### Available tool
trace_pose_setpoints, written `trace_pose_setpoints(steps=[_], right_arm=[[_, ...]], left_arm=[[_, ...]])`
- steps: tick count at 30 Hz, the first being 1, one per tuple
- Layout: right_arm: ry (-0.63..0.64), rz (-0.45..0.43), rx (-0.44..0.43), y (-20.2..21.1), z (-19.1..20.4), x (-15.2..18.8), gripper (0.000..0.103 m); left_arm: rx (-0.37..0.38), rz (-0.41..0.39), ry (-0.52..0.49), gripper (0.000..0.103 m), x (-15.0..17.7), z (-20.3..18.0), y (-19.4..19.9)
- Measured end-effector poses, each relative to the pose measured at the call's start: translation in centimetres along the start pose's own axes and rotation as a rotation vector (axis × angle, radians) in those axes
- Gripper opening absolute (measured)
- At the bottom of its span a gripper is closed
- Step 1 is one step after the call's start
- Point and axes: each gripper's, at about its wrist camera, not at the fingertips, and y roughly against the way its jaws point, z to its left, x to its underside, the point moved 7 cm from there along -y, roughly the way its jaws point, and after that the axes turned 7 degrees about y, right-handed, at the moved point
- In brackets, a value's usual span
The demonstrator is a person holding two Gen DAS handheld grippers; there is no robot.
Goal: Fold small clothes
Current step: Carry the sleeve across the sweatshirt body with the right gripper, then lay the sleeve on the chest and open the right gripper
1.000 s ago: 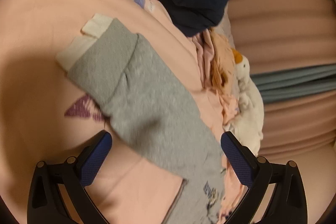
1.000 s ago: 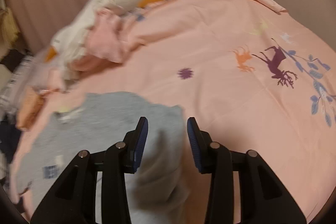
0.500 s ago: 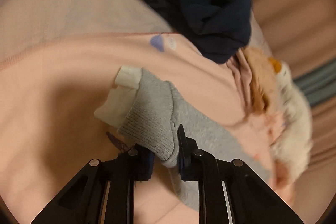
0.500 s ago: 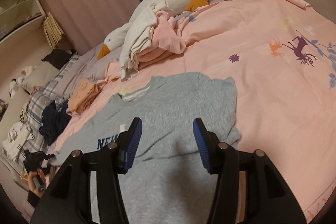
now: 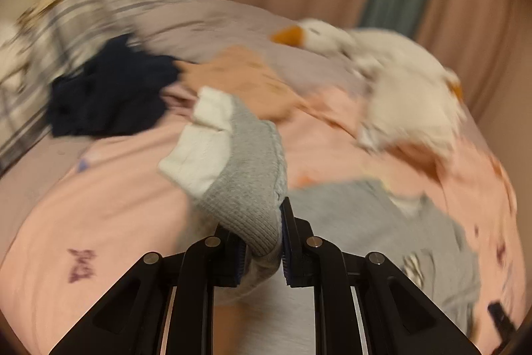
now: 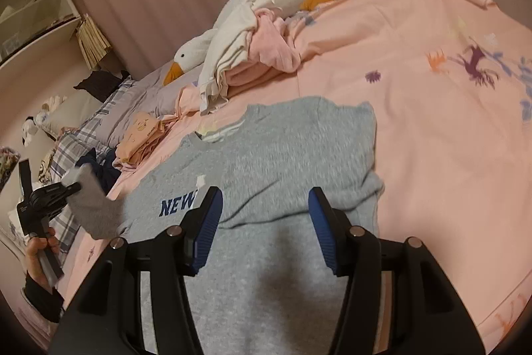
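A grey sweatshirt with blue lettering lies flat on the pink bedspread. My left gripper is shut on the ribbed cuff of its grey sleeve, and a white inner cuff sticks out past the grey. The sleeve hangs lifted off the bed. From the right wrist view the left gripper shows at the far left, held by a hand, with the sleeve draped from it. My right gripper hovers open over the sweatshirt's lower body with nothing between its pads.
A white goose plush lies at the back beside a heap of white and pink clothes. A peach garment and a navy one sit left of the sweatshirt near plaid pillows. Curtains hang behind the bed.
My left gripper closed on the sleeve cuff, then lifted it off the bed while rolling. My right gripper's jaws widened and it drew back over the sweatshirt's body.
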Motion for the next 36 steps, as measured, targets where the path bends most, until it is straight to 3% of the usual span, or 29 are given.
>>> trace_pose_setpoints(steps=[8, 9, 11, 12, 13, 17, 21, 30, 35, 36], right_arm=[[-0.05, 0.049, -0.029, -0.2, -0.5, 1.7, 0.06], [-0.055, 0.059, -0.038, -0.2, -0.4, 1.9, 0.062], [-0.059, 0.072, -0.048, -0.3, -0.3, 2.1, 0.062], [-0.059, 0.076, -0.047, -0.3, -0.2, 2.2, 0.063], [-0.057, 0.08, -0.048, -0.3, 0.0, 2.2, 0.063], [-0.056, 0.098, -0.078, -0.6, 1.1, 2.4, 0.065], [-0.062, 0.176, -0.168, -2.3, 3.7, 3.0, 0.065], [0.03, 0.361, -0.323, -10.0, 14.0, 4.0, 0.064], [0.092, 0.438, -0.21, -16.6, 17.5, 5.1, 0.054], [0.109, 0.447, -0.173, -17.8, 18.1, 5.5, 0.044]], left_arm=[[0.037, 0.205, -0.184, 0.019, 7.7, -7.4, -5.2], [0.022, 0.224, -0.215, 0.023, 8.5, -8.1, -5.7], [0.006, 0.277, -0.277, 0.06, 10.3, -9.1, -6.3], [0.015, 0.287, -0.3, 0.066, 10.8, -9.6, -6.1], [0.032, 0.296, -0.33, 0.07, 11.5, -10.0, -6.0], [0.076, 0.32, -0.365, 0.07, 12.6, -10.2, -4.4], [0.085, 0.284, -0.299, 0.07, 12.2, -7.4, -1.7], [0.045, 0.296, -0.093, 0.07, 15.2, 4.4, 2.7], [0.063, 0.311, 0.003, 0.071, 15.9, 8.5, 4.4], [0.065, 0.308, 0.02, 0.071, 15.9, 8.9, 4.5]])
